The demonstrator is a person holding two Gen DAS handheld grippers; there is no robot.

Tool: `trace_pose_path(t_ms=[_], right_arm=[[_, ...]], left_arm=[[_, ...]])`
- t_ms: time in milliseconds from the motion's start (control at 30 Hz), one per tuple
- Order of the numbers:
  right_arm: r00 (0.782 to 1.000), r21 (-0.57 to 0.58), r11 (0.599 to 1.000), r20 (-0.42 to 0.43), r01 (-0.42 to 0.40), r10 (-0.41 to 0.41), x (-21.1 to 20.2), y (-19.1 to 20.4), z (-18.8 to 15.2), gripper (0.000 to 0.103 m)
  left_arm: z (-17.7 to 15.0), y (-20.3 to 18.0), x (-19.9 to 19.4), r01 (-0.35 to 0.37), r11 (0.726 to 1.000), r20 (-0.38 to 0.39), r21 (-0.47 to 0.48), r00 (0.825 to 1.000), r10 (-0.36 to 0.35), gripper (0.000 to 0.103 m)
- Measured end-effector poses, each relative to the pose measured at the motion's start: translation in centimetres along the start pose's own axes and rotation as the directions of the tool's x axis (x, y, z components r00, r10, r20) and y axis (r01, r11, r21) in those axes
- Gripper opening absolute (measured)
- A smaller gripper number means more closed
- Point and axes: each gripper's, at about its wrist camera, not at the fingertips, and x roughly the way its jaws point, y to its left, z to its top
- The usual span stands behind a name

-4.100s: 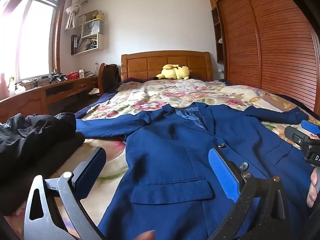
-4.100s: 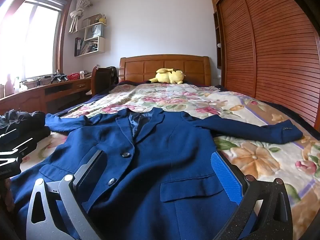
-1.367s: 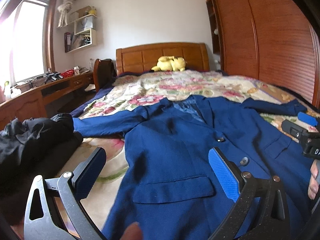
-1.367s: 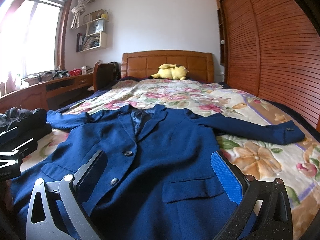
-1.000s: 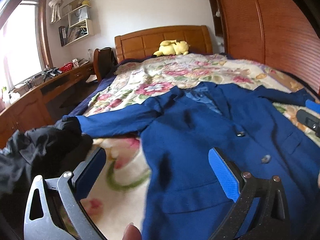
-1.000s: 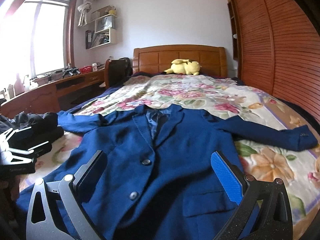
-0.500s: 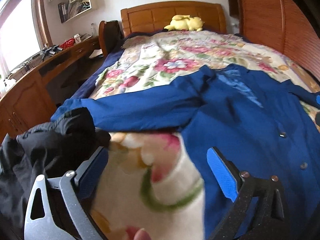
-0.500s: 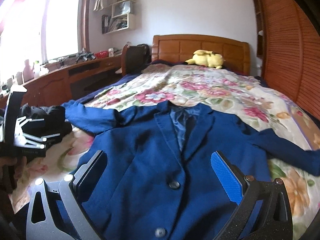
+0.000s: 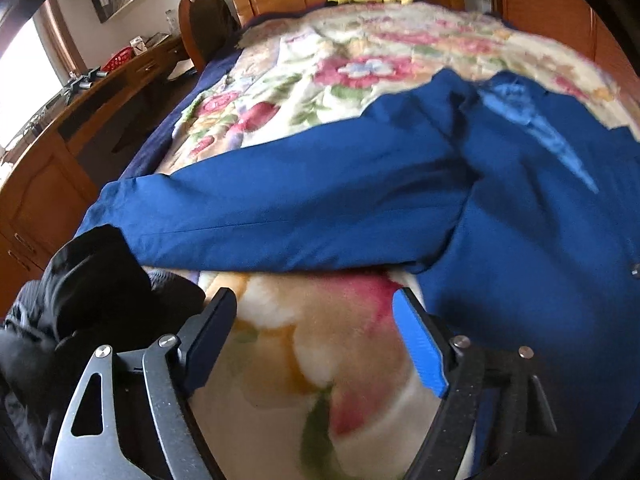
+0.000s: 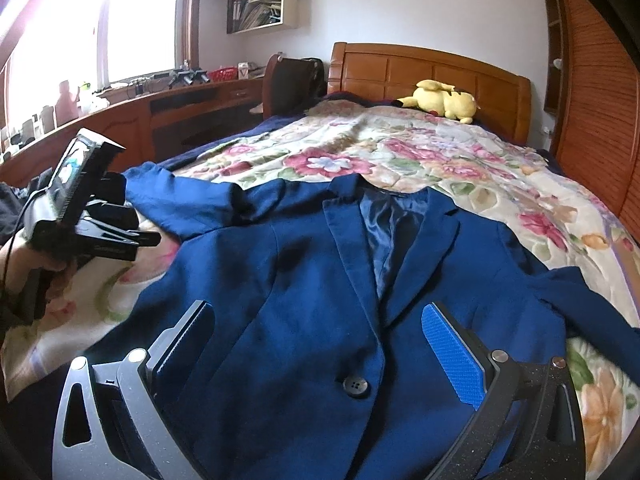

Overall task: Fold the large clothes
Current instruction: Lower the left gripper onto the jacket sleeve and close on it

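Jacket (image 10: 320, 280): blue, flat on the flowery bed (image 10: 440, 152).
Left gripper (image 9: 316, 320): wide open, empty, near the sleeve (image 9: 280, 216).
Right gripper (image 10: 320, 332): wide open, empty, over the jacket.

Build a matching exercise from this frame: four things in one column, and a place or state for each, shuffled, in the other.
1. blue jacket
2. yellow plush toy
3. black clothing
4. left gripper

A. by the headboard
B. open over the floral blanket
C. spread front-up on the bed
D. heaped beside the jacket's sleeve cuff

Pairs: 1-C, 2-A, 3-D, 4-B
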Motion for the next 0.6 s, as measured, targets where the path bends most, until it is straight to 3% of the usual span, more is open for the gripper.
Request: trace_pose_path(t_ms=[167,267,367,500,600], right_arm=[[1.0,-0.003,1.0,-0.008,-0.005,0.005,1.0,0.0,0.1,0.103],[1.0,-0.006,1.0,-0.021,-0.002,0.002,1.3,0.2,-0.1,0.103],[1.0,-0.008,1.0,-0.023,0.002,-0.002,1.2,0.3,-0.1,0.103],[1.0,0.005,1.0,-0.017,-0.006,0.006,1.0,0.0,0.1,0.103],[1.0,0.013,1.0,-0.018,-0.006,0.006,1.1,-0.3,0.0,0.103]], left_arm=[[0.8,0.2,2.6,-0.03,1.0,-0.061,0.005,0.998,0.031,0.074],[1.3,0.4,3.7,-0.043,0.999,-0.074,0.005,0.996,0.044,0.062],[1.8,0.6,3.9,-0.078,0.997,-0.055,0.006,0.995,0.078,0.048],[2.5,1.3,3.4,-0.088,0.996,-0.014,-0.001,0.996,0.088,0.017],[3.1,1.5,2.3,-0.064,0.998,0.027,-0.01,0.998,0.065,0.009]])
